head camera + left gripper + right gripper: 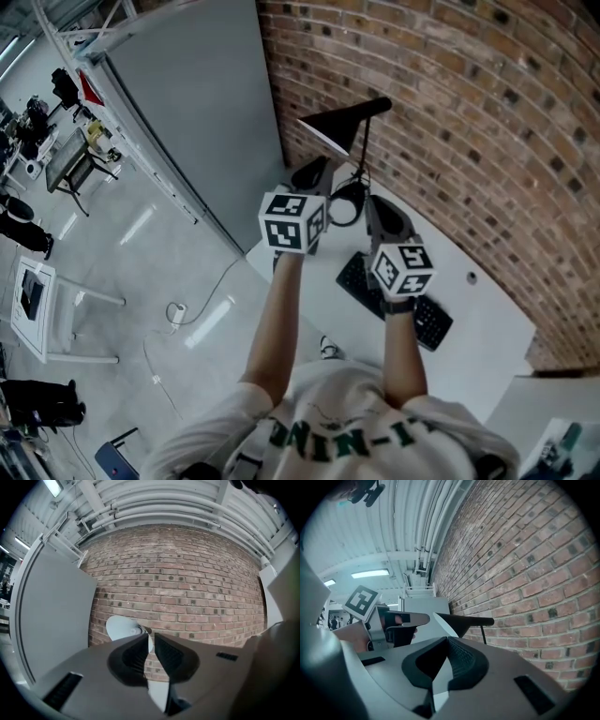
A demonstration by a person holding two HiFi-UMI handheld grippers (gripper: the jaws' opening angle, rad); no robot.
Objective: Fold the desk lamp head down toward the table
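Note:
The desk lamp stands at the back of the white table [478, 328] against the brick wall. Its black cone head [339, 127] is raised, and a thin stem [364, 159] runs down from it. In the left gripper view the shade's white inside [121, 626] shows just beyond the jaws. My left gripper [314, 173] [151, 641] sits close under the shade's rim, slightly open with nothing between its pads. My right gripper [382, 214] [447, 641] is right of the stem, tips together and empty. From there I see the lamp head [461, 620] and the left gripper [423, 618] beside it.
A black keyboard [398, 305] lies on the table under my right arm. A black ring [347, 202] lies at the foot of the stem. A grey partition panel [197, 103] stands left of the table, and beyond the table's left edge is the floor, with a cable [178, 314] on it.

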